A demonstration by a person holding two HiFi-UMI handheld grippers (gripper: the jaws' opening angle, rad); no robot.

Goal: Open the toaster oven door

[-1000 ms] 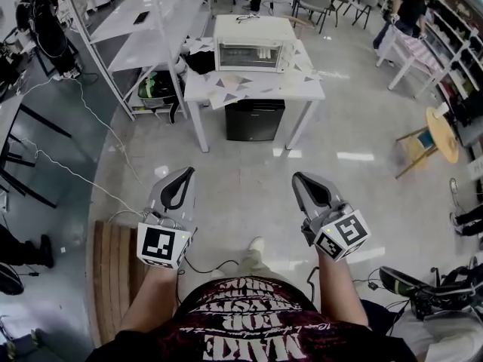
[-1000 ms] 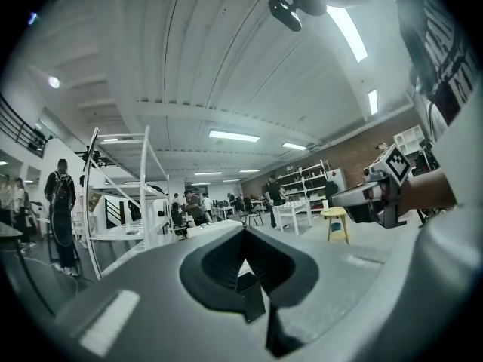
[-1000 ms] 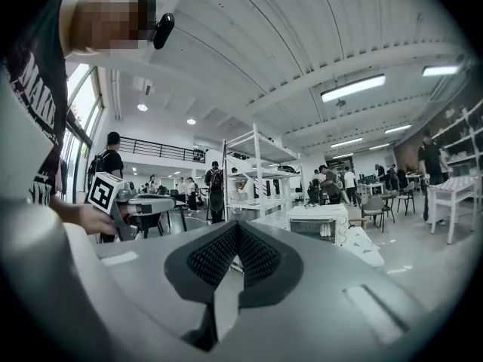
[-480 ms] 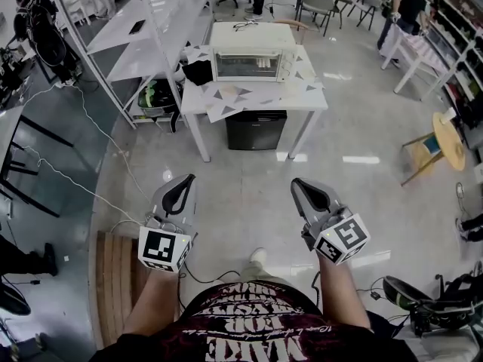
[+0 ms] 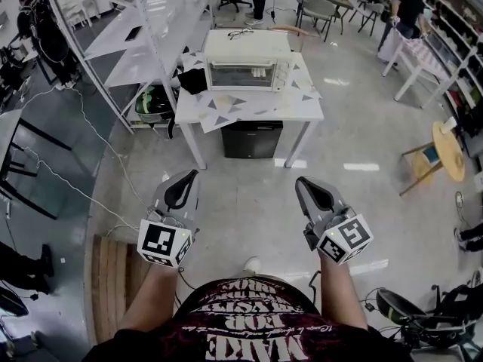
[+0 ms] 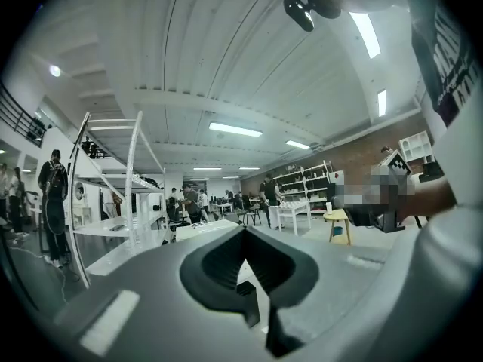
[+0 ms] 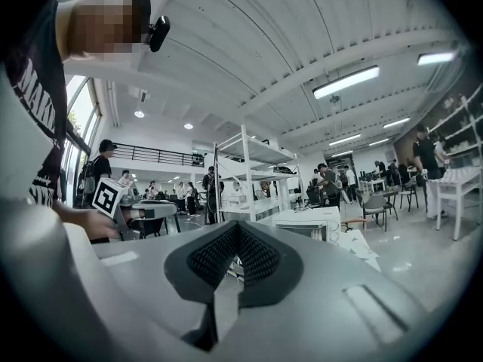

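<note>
Well, left gripper: my jaws together, empty.
Right gripper: jaws together, empty.
Toaster oven: door closed, on table.
Shirt: "MAKE" readable.

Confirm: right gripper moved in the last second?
Yes. The right gripper has come slightly forward, closing the gap to the table leg.

Bright, even light falls from long ceiling lamps, with daylight from a window at one side. The glossy floor carries white glare streaks, and shadows are soft. All views bow strongly toward dark rounded corners. Close up, the left gripper and right gripper look blurred, while the far room is sharper.
</note>
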